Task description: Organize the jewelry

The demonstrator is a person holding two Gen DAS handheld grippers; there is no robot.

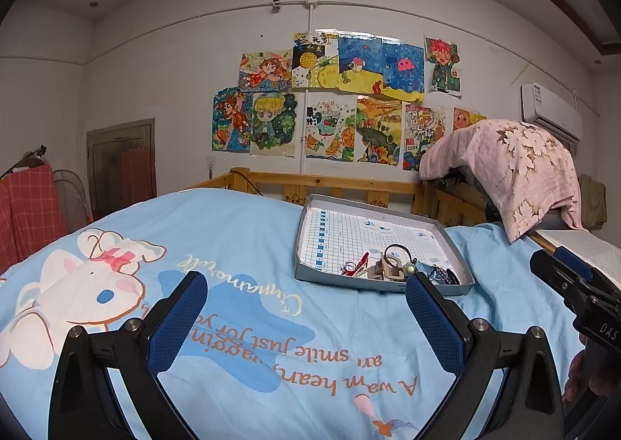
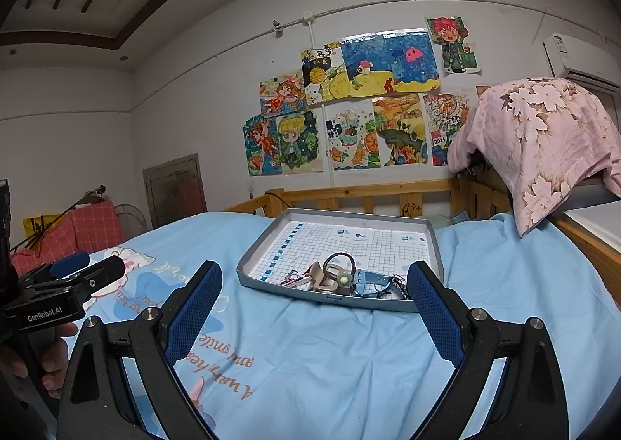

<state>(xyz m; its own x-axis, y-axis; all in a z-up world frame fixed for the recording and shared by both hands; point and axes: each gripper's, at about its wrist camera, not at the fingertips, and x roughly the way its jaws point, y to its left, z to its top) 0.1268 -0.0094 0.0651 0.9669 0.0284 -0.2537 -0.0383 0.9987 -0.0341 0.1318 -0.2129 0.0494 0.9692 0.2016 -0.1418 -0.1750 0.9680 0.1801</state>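
A shallow grey tray (image 1: 310, 207) (image 2: 436, 246) with a gridded paper lining lies on the blue bedspread. Several small pieces of jewelry (image 1: 392, 265) (image 2: 341, 277) are heaped in its near corner: a dark ring-shaped band, a red clip, beige clips, a pale bead. My left gripper (image 1: 306, 284) is open, hovering over the bedspread just short of the tray, with nothing between its blue pads. My right gripper (image 2: 314, 277) is also open and empty, its fingers framing the tray's near edge. Each gripper shows at the side of the other's view.
A wooden bed rail (image 1: 330, 182) (image 2: 368, 193) runs behind the tray. A pink floral cloth (image 1: 516, 164) (image 2: 543, 137) drapes over something at the right. Drawings cover the wall. A red checked cloth (image 1: 27, 203) and a fan stand at the left. A hand (image 2: 42, 358) holds the left gripper.
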